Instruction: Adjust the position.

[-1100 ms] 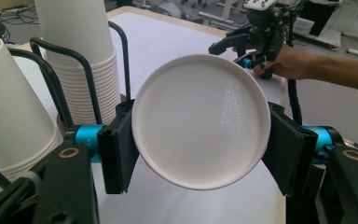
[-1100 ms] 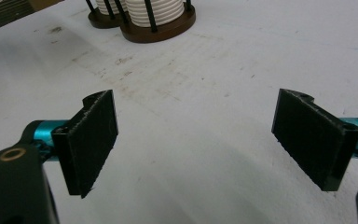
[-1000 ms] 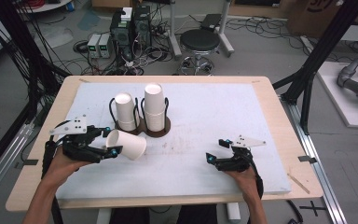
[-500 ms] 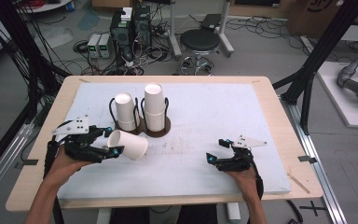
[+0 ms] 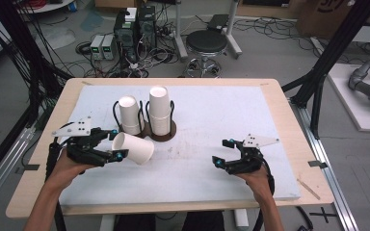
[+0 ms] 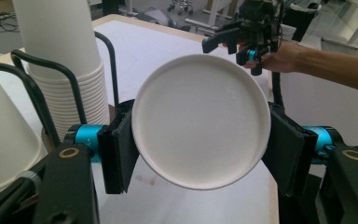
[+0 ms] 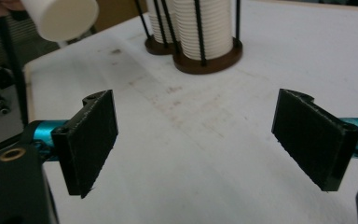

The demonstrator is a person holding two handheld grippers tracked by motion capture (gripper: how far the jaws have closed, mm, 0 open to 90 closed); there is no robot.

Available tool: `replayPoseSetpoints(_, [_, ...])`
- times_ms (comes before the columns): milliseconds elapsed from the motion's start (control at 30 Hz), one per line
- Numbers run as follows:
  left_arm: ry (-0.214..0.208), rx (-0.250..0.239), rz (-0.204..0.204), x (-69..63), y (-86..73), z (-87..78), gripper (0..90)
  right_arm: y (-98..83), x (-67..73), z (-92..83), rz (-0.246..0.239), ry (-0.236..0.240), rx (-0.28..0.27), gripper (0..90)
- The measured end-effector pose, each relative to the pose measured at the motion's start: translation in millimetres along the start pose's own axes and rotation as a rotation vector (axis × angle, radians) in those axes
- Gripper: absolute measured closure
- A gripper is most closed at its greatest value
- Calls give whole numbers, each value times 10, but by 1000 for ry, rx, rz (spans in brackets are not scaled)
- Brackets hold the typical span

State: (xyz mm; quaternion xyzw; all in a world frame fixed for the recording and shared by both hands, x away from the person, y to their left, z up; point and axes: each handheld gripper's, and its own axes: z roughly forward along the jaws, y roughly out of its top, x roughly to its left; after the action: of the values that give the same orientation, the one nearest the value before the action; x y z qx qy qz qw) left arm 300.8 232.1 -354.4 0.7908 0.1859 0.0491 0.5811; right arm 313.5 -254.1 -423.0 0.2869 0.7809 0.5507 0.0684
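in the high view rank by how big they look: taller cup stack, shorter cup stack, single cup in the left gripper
1. Taller cup stack.
2. Shorter cup stack.
3. Single cup, lying sideways in the left gripper; close to the shorter stack, so unsure.

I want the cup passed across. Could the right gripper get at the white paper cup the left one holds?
Probably yes: the right gripper is open and bare white table mat lies between it and the white paper cup, held sideways in the left gripper.

Soft, even indoor light falls from overhead, leaving only faint shadows under the stacks of white paper cups [image 5: 160,113] on the white mat-covered wooden table [image 5: 270,110]. The high view is slightly grainy. In both gripper views the near black jaws are soft and the far background blurs.
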Motion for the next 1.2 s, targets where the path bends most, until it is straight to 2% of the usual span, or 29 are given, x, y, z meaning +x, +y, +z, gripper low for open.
replayPoseSetpoints(33, [-7, 1, 3, -1, 3, 15, 345, 98, 28, -3, -24, 32, -9, 148])
replayPoseSetpoints(133, [-31, -7, 1, -4, 14, 55, 346, 174, 48, 0, -38, 58, -7, 148])
replayPoseSetpoints(200, [-51, -11, 0, 1, 21, 81, 346, 312, 77, 1, -68, 102, -11, 148])
replayPoseSetpoints(300, [-68, -9, -8, 14, 25, 115, 346, 406, 108, -5, -81, 149, -36, 148])
replayPoseSetpoints(333, [-77, -13, -9, 20, 28, 127, 346, 406, 108, -5, -81, 149, -36, 148])
replayPoseSetpoints(533, [-124, -42, -7, -6, 63, 212, 346, 660, 189, 65, -137, 240, -64, 148])
replayPoseSetpoints(600, [-139, -50, -5, -17, 69, 238, 346, 685, 196, 81, -144, 242, -65, 148])
replayPoseSetpoints(800, [-162, -70, -2, -50, 86, 298, 346, 836, 255, 241, -158, 300, -45, 148])
replayPoseSetpoints(900, [-168, -84, -3, -54, 92, 324, 347, 890, 281, 307, -166, 310, -40, 148])
replayPoseSetpoints(1200, [-199, -85, 0, -94, 107, 470, 347, 989, 365, 475, -179, 346, -64, 148])
